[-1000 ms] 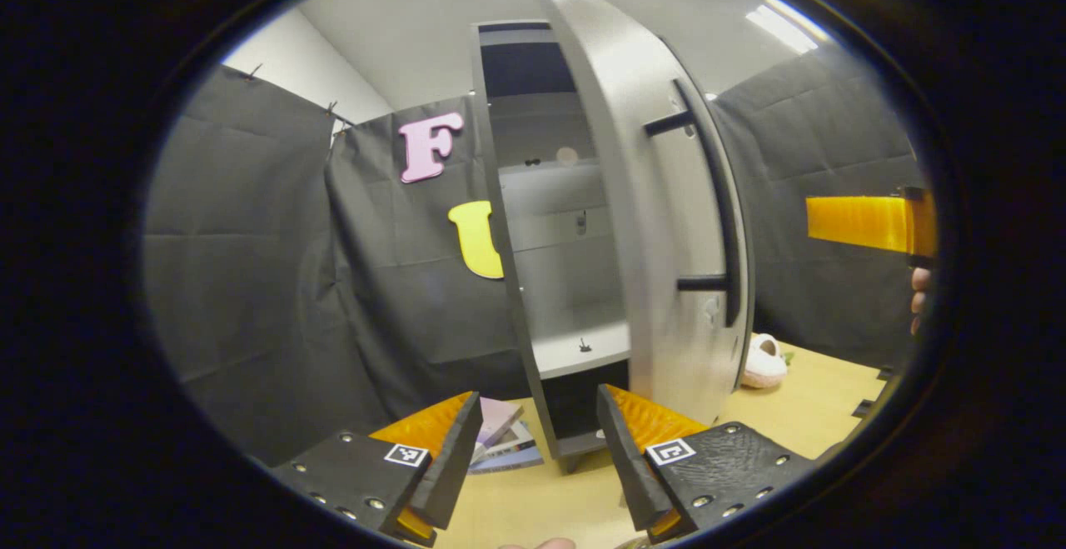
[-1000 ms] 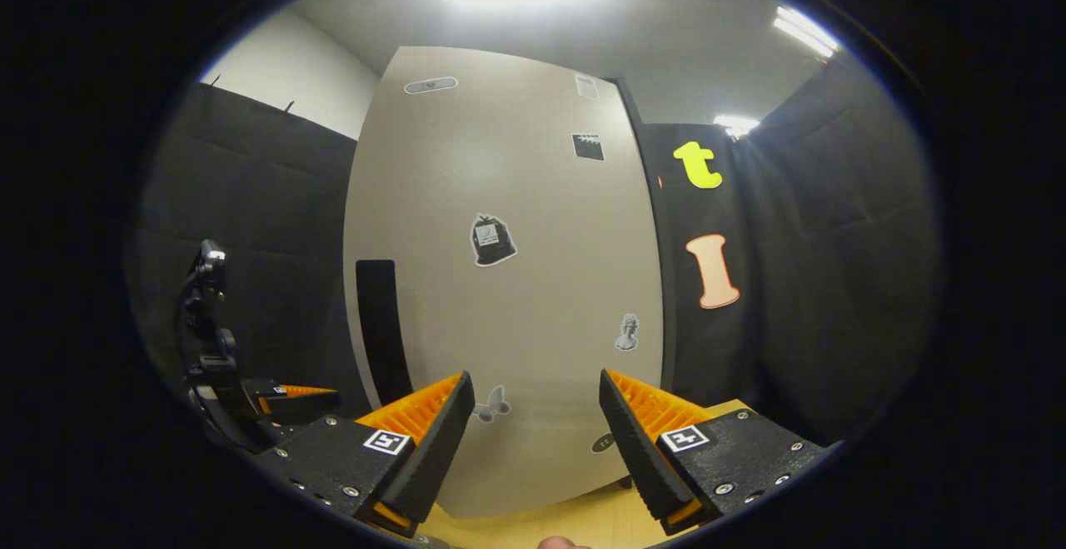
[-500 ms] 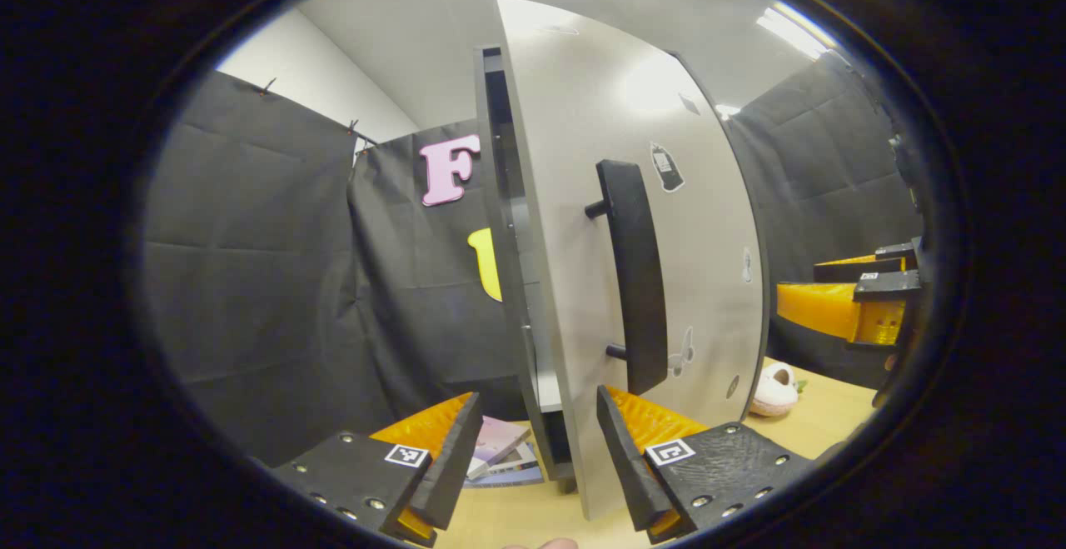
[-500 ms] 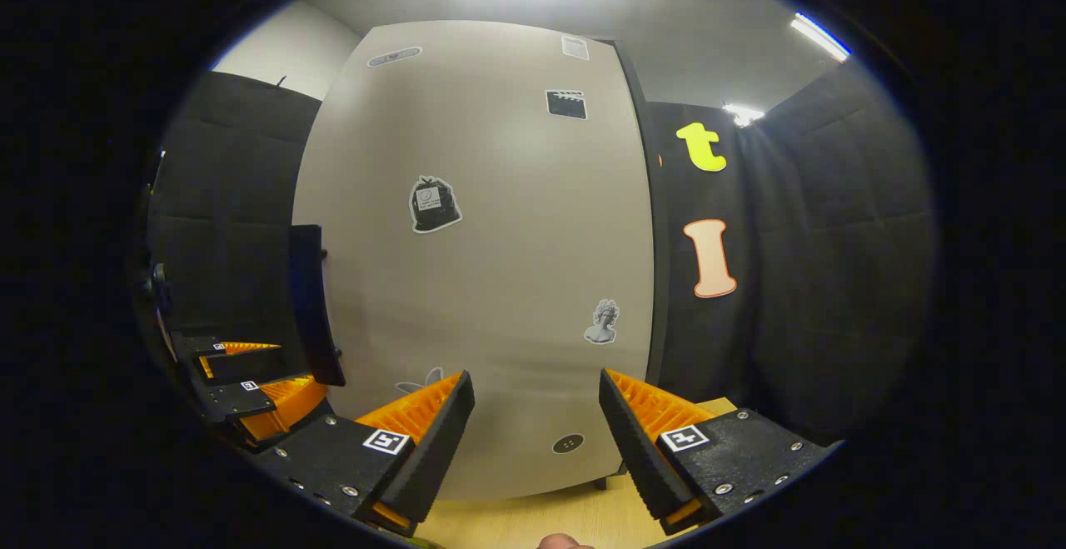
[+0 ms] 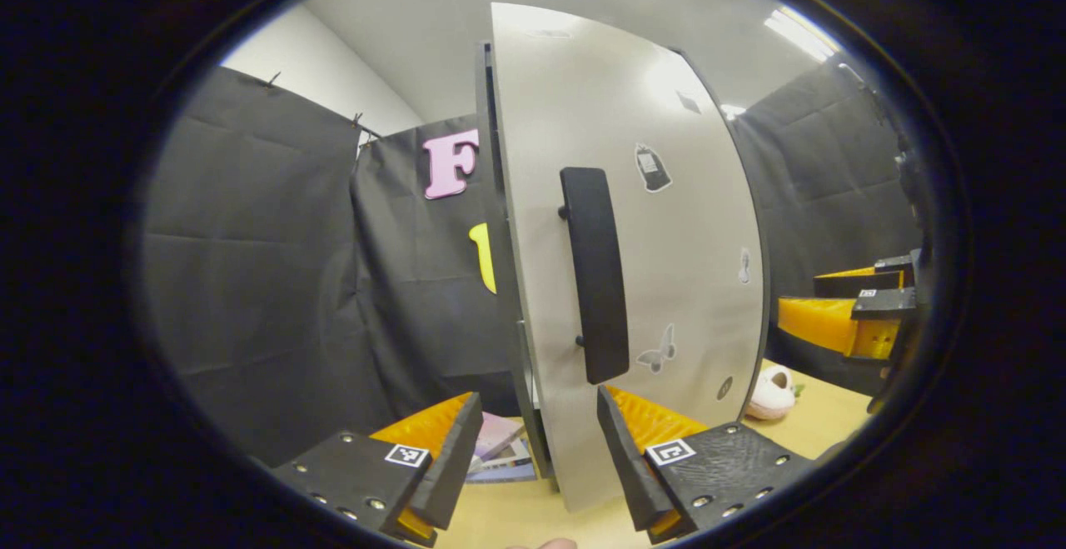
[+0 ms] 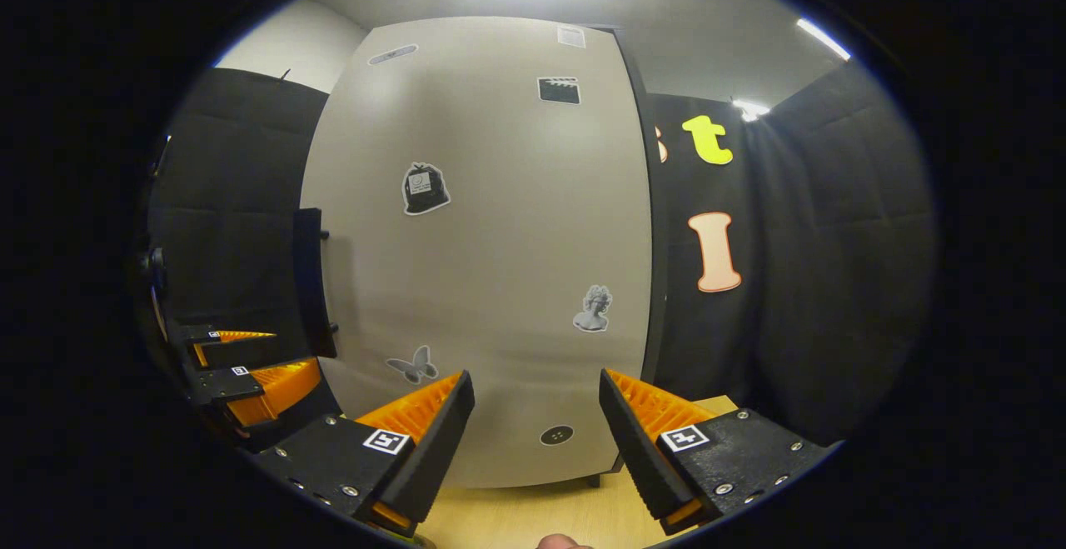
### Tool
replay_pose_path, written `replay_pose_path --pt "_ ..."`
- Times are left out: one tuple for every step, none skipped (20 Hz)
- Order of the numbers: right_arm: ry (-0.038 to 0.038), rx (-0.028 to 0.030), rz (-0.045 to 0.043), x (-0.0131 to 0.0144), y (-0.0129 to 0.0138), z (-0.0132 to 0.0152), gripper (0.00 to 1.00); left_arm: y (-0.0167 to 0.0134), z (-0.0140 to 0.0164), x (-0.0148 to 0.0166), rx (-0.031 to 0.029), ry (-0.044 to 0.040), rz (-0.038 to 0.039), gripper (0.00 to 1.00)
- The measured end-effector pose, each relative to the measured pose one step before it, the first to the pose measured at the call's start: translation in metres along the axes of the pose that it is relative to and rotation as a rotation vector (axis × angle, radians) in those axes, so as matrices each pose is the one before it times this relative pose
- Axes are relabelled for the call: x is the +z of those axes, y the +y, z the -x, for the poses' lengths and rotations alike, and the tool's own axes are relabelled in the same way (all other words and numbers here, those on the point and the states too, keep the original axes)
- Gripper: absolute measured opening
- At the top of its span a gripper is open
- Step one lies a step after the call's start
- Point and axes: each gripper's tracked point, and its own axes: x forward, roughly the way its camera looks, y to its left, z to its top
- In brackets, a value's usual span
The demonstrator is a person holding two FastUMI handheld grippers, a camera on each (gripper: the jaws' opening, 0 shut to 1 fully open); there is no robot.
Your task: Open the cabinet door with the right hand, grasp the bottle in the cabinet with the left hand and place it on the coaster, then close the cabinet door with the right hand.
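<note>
The tall grey cabinet door (image 5: 666, 282) with its black bar handle (image 5: 594, 274) stands almost shut against the cabinet's dark frame, only a thin gap left at its left edge. My left gripper (image 5: 540, 453) is open just in front of the door's lower edge, holding nothing. In the right gripper view the door (image 6: 500, 266) faces me with its stickers and the handle (image 6: 310, 282) at its left edge. My right gripper (image 6: 537, 441) is open close to the door's lower part, with nothing between its fingers. The other gripper (image 6: 241, 366) shows at the left of that view.
A stack of books (image 5: 500, 449) lies on the wooden table left of the cabinet's foot. A small pink and white plush toy (image 5: 770, 392) sits on the table to the right. The right gripper (image 5: 841, 316) shows at the right of the left gripper view. Black cloth walls close the booth.
The cabinet door has swung from wide open, with the shelves showing, to nearly shut. The right gripper has followed the door's front face.
</note>
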Motion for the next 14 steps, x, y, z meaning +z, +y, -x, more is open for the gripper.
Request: replay_pose_path --pt "-0.00139 -0.00204 0.00398 -0.00022 -0.00132 0.00113 0.92 -0.00256 0.00011 0.00254 -0.00476 -0.00712 0.00497 0.83" --pt "-0.00079 -0.00108 -0.00054 0.00025 -0.00078 0.00157 0.94 -0.00327 -0.00064 0.00273 -0.00709 -0.00456 0.00059 0.83" --pt "-0.00134 -0.00122 -0.00282 0.00068 -0.00154 0.00081 0.94 -0.00208 0.00097 0.00105 -0.00387 -0.00098 -0.00323 0.83" --pt "-0.00024 -0.00189 -0.00168 0.00022 -0.00132 0.00129 0.94 -0.00209 0.00058 0.00090 -0.00513 -0.00151 -0.00273 0.83" --pt "-0.00161 -0.00308 -0.00048 0.00132 -0.00170 0.00177 0.94 -0.00254 0.00079 0.00076 -0.00236 -0.00104 0.00007 0.83" --pt "-0.00163 -0.00483 -0.00106 0.00103 -0.00236 0.00074 0.92 -0.00152 0.00038 -0.00035 0.00048 0.00465 0.00157 0.83" --pt "-0.00087 -0.00630 -0.00150 0.00036 -0.00271 -0.00014 0.94 -0.00155 0.00008 0.00009 -0.00181 0.00252 0.00646 0.83" --pt "0.00094 -0.00539 -0.00231 0.00048 -0.00140 0.00085 0.92 -0.00072 0.00090 0.00028 0.00067 0.00171 0.00634 0.79" --pt "0.00191 -0.00149 -0.00410 -0.00041 0.00041 0.00095 0.94 0.00050 0.00155 -0.00042 0.00150 0.00240 0.00509 0.75" --pt "0.00017 -0.00074 -0.00272 0.00066 -0.00024 0.00067 0.93 -0.00082 0.00103 0.00070 -0.00009 0.00094 0.00527 0.75" --pt "-0.00354 0.00098 -0.00241 0.00181 0.00072 0.00118 0.94 0.00131 0.00066 0.00121 0.00348 -0.00175 0.00579 0.75" --pt "-0.00222 -0.00138 0.00306 0.00174 0.00012 0.00142 0.94 0.00042 0.00117 0.00088 0.00152 0.00121 0.00410 0.79" --pt "-0.00156 0.00066 0.00443 0.00017 0.00062 0.00088 0.94 0.00054 0.00028 0.00044 0.00050 0.00236 0.00221 0.83" --pt "0.00141 0.00136 0.00376 0.00021 0.00126 0.00073 0.93 -0.00012 0.00074 0.00025 0.00094 0.00247 0.00125 0.83"
